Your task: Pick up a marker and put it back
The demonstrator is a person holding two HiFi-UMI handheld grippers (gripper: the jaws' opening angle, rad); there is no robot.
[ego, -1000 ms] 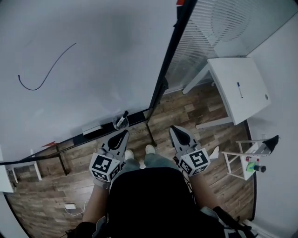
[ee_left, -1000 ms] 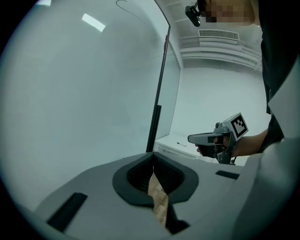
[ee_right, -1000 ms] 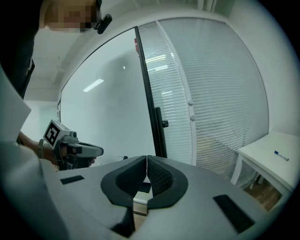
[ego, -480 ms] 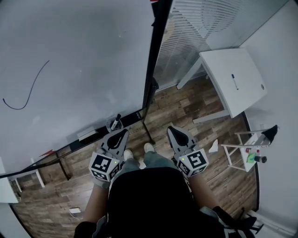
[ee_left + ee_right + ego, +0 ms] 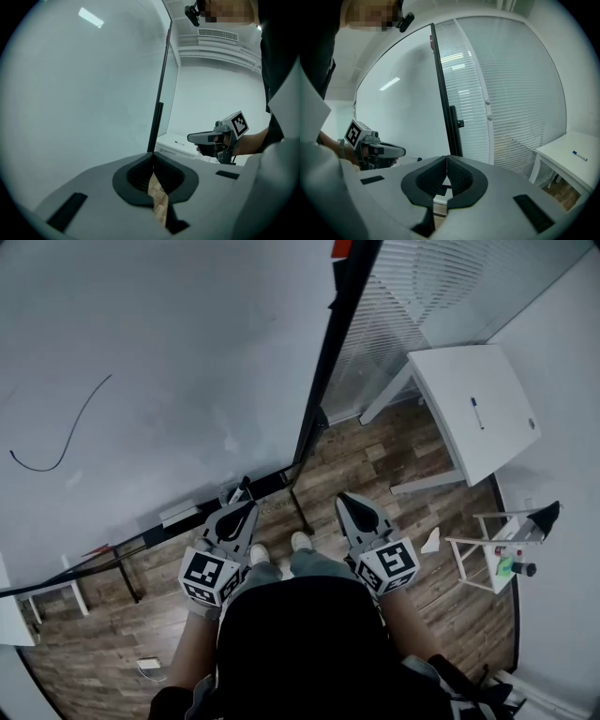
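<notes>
Nothing much moved; the left gripper (image 5: 249,510) and right gripper (image 5: 350,502) stayed low in the middle, squeezed shut, holding nothing. The marker (image 5: 244,487) stood in its cup (image 5: 232,495) just above the left one. Shut jaws could knock it over.

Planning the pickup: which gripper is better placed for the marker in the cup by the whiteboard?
Probably left: the left gripper is just short of the marker; the right gripper is further aside. Both are shut, empty.

Black top (image 5: 309,643); grey left gripper (image 5: 249,509), right gripper (image 5: 346,499).
</notes>
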